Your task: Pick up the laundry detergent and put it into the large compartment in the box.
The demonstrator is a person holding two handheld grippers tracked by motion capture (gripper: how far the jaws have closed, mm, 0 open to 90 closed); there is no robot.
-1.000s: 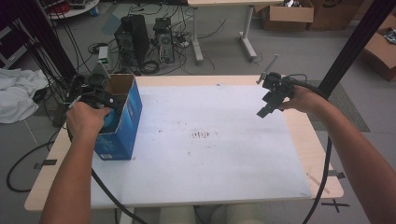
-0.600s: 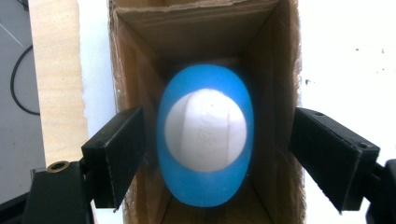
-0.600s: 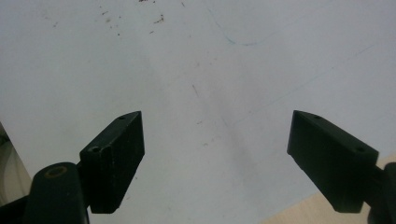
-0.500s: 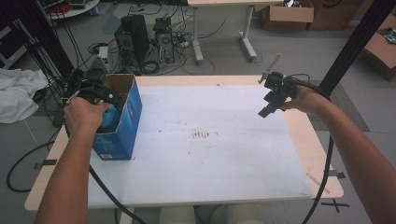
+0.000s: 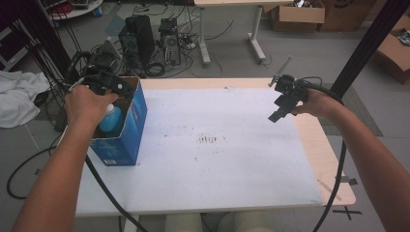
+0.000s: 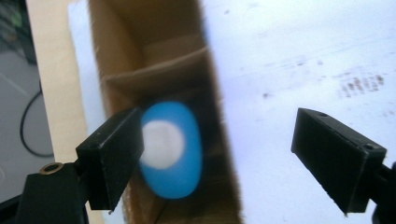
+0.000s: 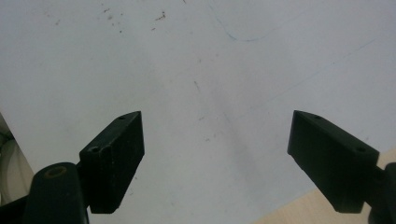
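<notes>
Left gripper [image 6: 215, 163], jaws spread, hangs above the blue plastic bottle [image 6: 172, 149] inside the blue cardboard box [image 5: 126, 125] (likely reaching next); right gripper [image 7: 215, 163] spread, empty.

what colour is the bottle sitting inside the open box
The bottle is light blue with a white cap, clearest in the left gripper view.

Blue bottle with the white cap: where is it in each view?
High view: blue bottle at left, inside the blue box, below the left gripper.
Left gripper view: lower centre-left, seen from above, by the left jaw.
Right gripper view: not in it.
Shared landmark: the white table cover.
</notes>
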